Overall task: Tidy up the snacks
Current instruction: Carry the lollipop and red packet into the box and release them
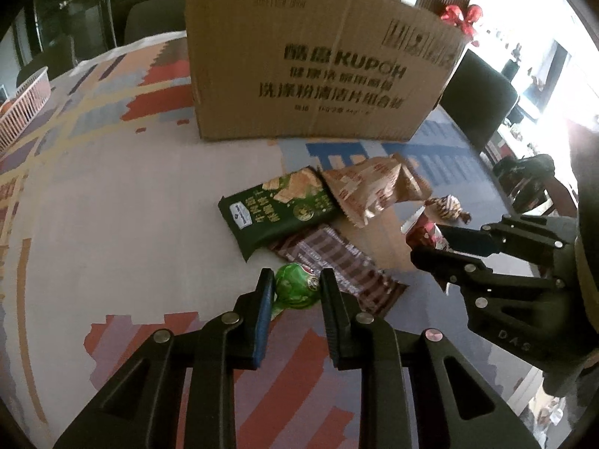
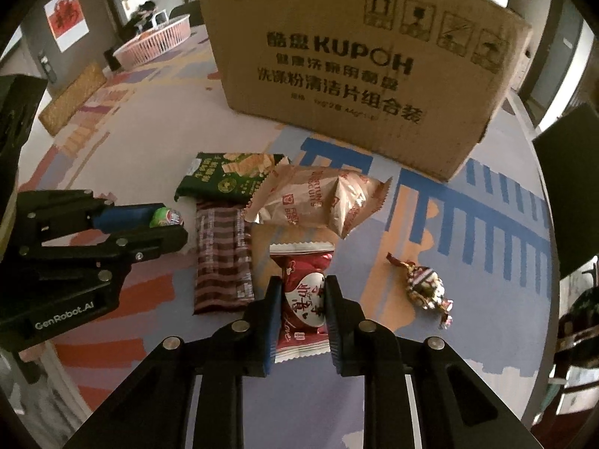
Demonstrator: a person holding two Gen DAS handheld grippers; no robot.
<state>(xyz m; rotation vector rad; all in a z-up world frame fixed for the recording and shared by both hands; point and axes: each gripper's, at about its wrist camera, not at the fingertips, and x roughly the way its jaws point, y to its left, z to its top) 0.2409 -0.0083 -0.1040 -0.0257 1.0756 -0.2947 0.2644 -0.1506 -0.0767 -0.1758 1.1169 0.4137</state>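
six snacks lie before one cardboard box on the table.

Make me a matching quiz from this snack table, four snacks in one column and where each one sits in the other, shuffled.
Column one:
1. green ball candy
2. red heart packet
3. green cracker pack
4. twist-wrapped candy

Column two:
A. lying alone, right of the pile
B. between the right gripper's fingers
C. between the left gripper's fingers
D. far end of the pile, toward the cardboard box

Pairs: 1-C, 2-B, 3-D, 4-A
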